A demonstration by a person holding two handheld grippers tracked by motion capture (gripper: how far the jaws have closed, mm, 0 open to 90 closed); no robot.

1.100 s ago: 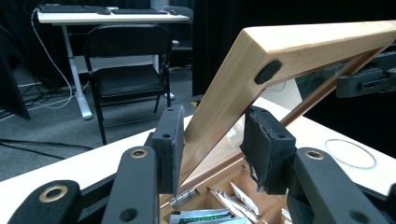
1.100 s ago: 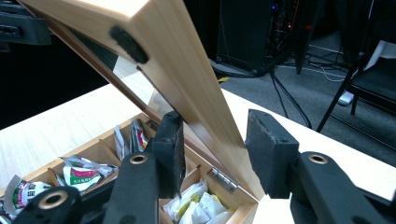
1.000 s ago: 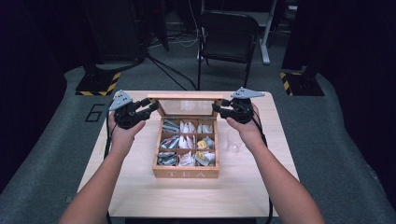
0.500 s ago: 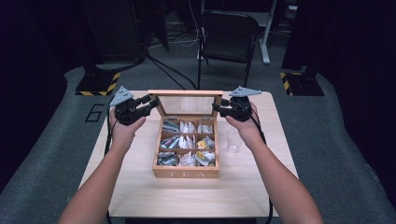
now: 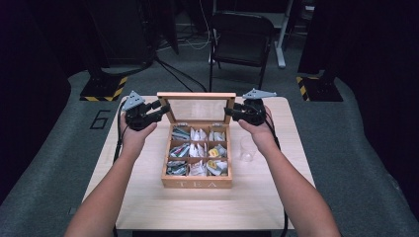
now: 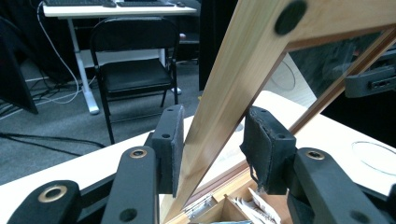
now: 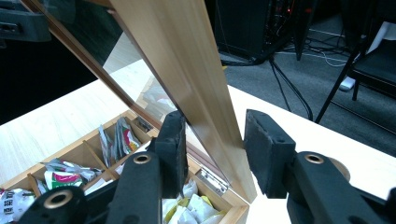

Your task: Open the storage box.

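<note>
At the worktop's [image 5: 148, 207] far edge, the tea box's [image 5: 196, 183] raised lid [image 5: 196, 95] stood between each open hand-held gripper's jaws, left [image 5: 162, 105] and right [image 5: 229, 112], ungripped, so it risked falling shut if nudged forward.

Light falls from overhead onto the pale table [image 5: 148, 197], which stands bright against a dark, underexposed room where the black curtains lose all detail. The high view is soft and slightly grainy, with faint shadows under the forearms. In both gripper views the near black jaws are a little blurred, the glass of the wooden lid [image 6: 233, 88] carries dim reflections, and the background chair [image 6: 133, 60] stays fairly sharp.
</note>
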